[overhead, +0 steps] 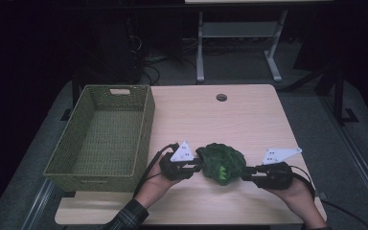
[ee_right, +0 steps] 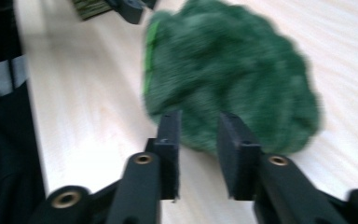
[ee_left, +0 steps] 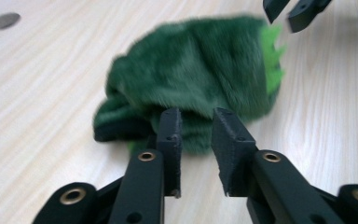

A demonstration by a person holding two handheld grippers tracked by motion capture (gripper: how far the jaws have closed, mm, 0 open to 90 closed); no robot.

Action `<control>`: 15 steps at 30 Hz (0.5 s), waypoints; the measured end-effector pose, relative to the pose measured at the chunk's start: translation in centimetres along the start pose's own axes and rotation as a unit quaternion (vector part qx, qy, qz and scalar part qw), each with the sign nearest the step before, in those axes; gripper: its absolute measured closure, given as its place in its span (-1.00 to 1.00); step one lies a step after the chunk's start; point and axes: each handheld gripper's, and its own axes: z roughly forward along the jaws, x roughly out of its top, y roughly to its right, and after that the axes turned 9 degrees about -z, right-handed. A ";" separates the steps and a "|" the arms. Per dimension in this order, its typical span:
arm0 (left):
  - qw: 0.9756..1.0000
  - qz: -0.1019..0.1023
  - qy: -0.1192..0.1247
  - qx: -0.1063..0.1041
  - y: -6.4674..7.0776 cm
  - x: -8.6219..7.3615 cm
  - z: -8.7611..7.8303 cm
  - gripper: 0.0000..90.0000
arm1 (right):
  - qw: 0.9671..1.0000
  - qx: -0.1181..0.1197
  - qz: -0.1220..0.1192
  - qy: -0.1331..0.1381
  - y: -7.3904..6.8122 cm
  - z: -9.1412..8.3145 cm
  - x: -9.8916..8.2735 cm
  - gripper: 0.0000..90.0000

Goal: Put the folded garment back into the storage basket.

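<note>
A dark green fuzzy plush item point(overhead: 222, 163) with a light green zigzag trim point(ee_left: 272, 60) lies bunched on the wooden table point(overhead: 249, 120), near the front edge. My left gripper point(overhead: 197, 166) sits at its left side. In the left gripper view the gripper point(ee_left: 196, 123) is open by a narrow gap, its tips at the plush's point(ee_left: 191, 79) near edge with nothing between them. My right gripper point(overhead: 246, 172) is at the plush's right side. Its jaws point(ee_right: 199, 126) are also open, just short of the plush point(ee_right: 233, 79).
A large olive woven basket point(overhead: 145, 129) stands empty on the table's left part, close behind my left hand. A round cable hole point(overhead: 221, 97) is at the table's far middle. A grey desk frame point(overhead: 239, 33) stands on the floor beyond.
</note>
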 end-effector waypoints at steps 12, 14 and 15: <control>0.999 -0.008 -0.044 -0.015 -1.4 3.1 4.3 0.99 | 1.000 0.010 0.009 -0.011 1.3 2.9 1.8 0.99; 0.998 -0.008 -0.057 -0.014 -1.7 2.7 4.9 0.99 | 1.000 0.017 0.010 -0.022 1.2 3.7 1.7 0.99; 0.998 -0.009 -0.067 -0.014 -1.9 2.3 5.1 0.99 | 0.999 0.020 0.010 -0.026 1.2 3.9 1.7 0.99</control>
